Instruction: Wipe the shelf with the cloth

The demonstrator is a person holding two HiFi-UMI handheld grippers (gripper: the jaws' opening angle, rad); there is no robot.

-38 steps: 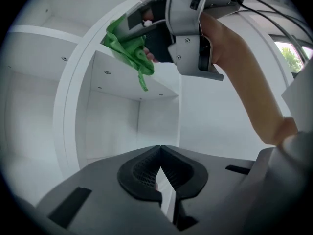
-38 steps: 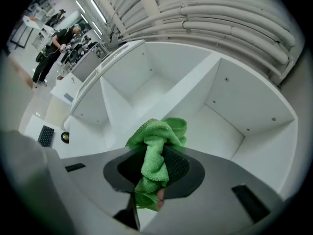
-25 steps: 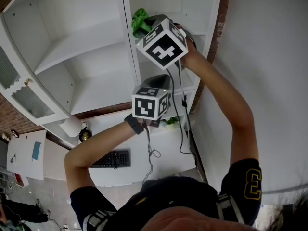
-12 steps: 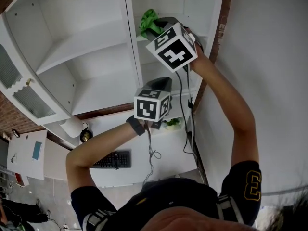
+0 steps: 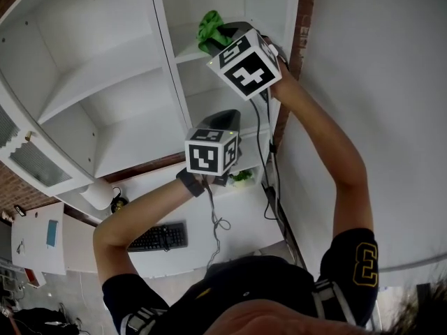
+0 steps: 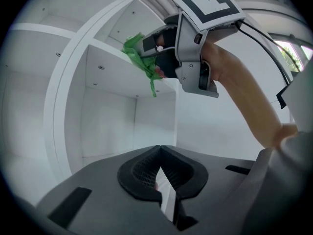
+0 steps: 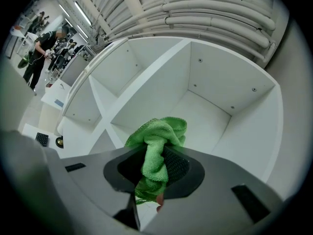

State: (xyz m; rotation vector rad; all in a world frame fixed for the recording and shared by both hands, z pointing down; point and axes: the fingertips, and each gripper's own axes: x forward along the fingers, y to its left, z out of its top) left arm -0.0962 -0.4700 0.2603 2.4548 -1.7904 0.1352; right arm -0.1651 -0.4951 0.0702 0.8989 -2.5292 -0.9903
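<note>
The green cloth [image 5: 209, 28] is bunched at the front of an upper compartment of the white shelf unit [image 5: 119, 82]. My right gripper [image 5: 218, 38] is raised to that compartment and shut on it. In the right gripper view the cloth [image 7: 159, 146] is pinched between the jaws and bulges out above them, with the compartment's back wall [image 7: 210, 106] beyond. My left gripper [image 5: 227, 118] hangs lower, in front of the shelf below, shut with nothing in it. In the left gripper view its jaw tips [image 6: 159, 148] meet, and the right gripper [image 6: 188, 48] with the cloth [image 6: 139, 58] is above.
A vertical divider [image 5: 167, 68] stands just left of the cloth's compartment. A white wall [image 5: 377, 82] and a brick strip [image 5: 297, 40] lie on the right. Below are a desk with a keyboard [image 5: 159, 236], a small plant [image 5: 242, 176] and hanging cables [image 5: 260, 159].
The right gripper has carried the cloth to the right, away from the divider and further along the upper compartment. The left gripper has kept its place below, shut.
</note>
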